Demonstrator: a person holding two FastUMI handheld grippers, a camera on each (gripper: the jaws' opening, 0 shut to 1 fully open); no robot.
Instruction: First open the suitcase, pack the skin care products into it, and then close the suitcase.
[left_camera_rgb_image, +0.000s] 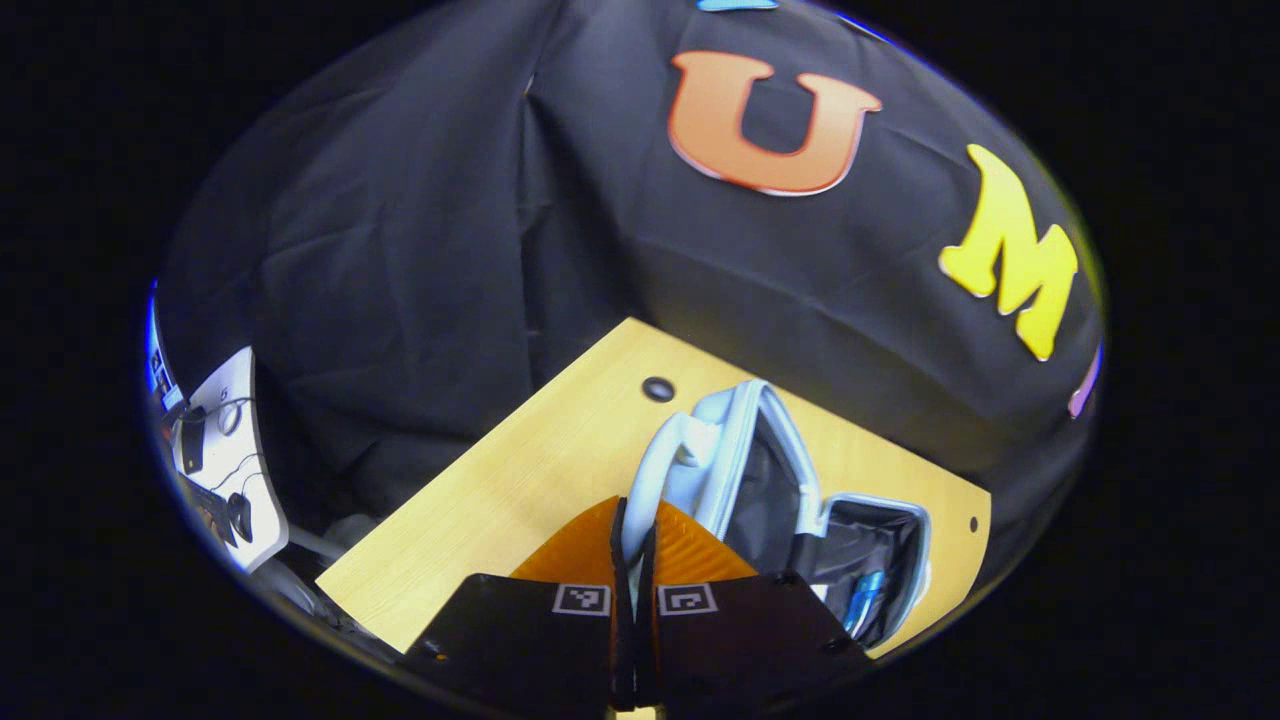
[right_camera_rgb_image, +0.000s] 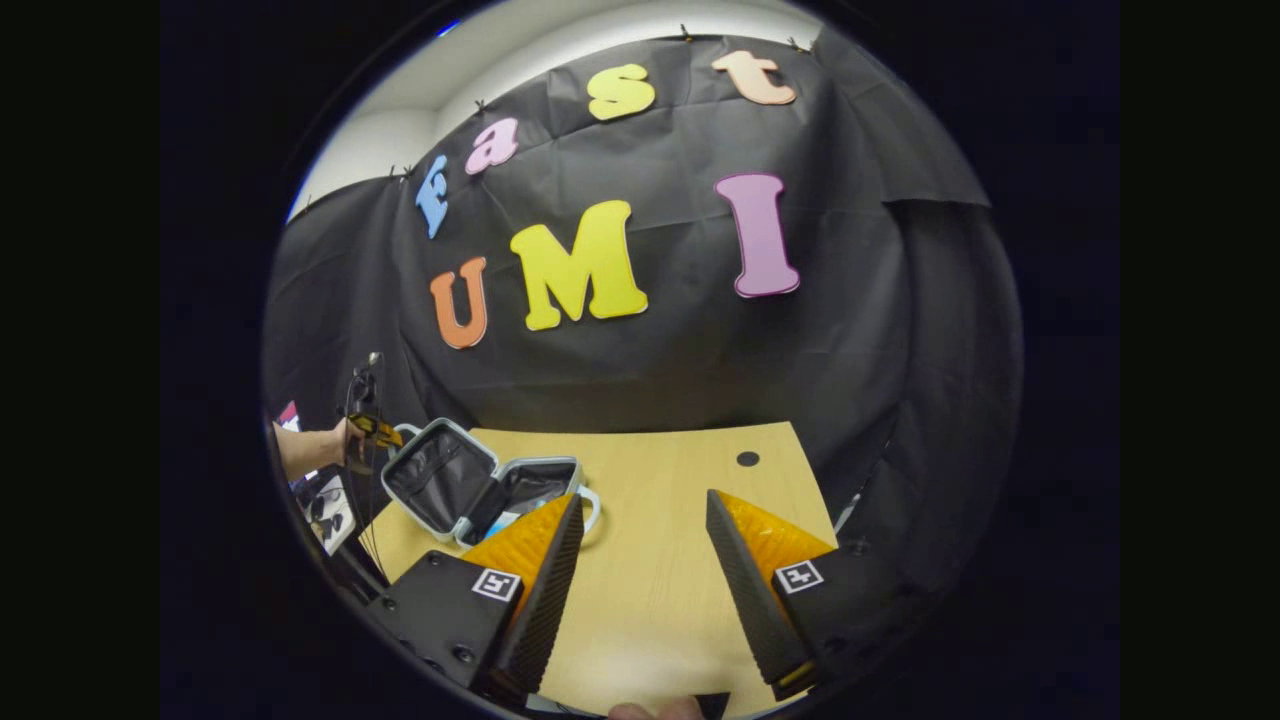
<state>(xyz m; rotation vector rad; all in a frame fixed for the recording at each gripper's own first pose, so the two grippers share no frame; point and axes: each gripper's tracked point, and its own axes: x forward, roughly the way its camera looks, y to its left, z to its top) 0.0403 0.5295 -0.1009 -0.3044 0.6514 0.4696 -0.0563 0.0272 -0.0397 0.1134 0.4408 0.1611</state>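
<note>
Suitcase (right_camera_rgb_image: 470, 490): one, lying open at the tabletop's (right_camera_rgb_image: 680, 560) left edge. Left tool (left_camera_rgb_image: 634, 545) pinches its lid handle (left_camera_rgb_image: 655, 470); right tool (right_camera_rgb_image: 640, 545) spread over bare tabletop. Left gripper view shows items inside.

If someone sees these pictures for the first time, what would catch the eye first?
Probably the small pale suitcase lying open on the wooden table, its dark lining showing, at the table's left side in the right gripper view. Next, the left gripper, its fingers shut on the suitcase's handle, while the right gripper hangs open over bare table.
</note>
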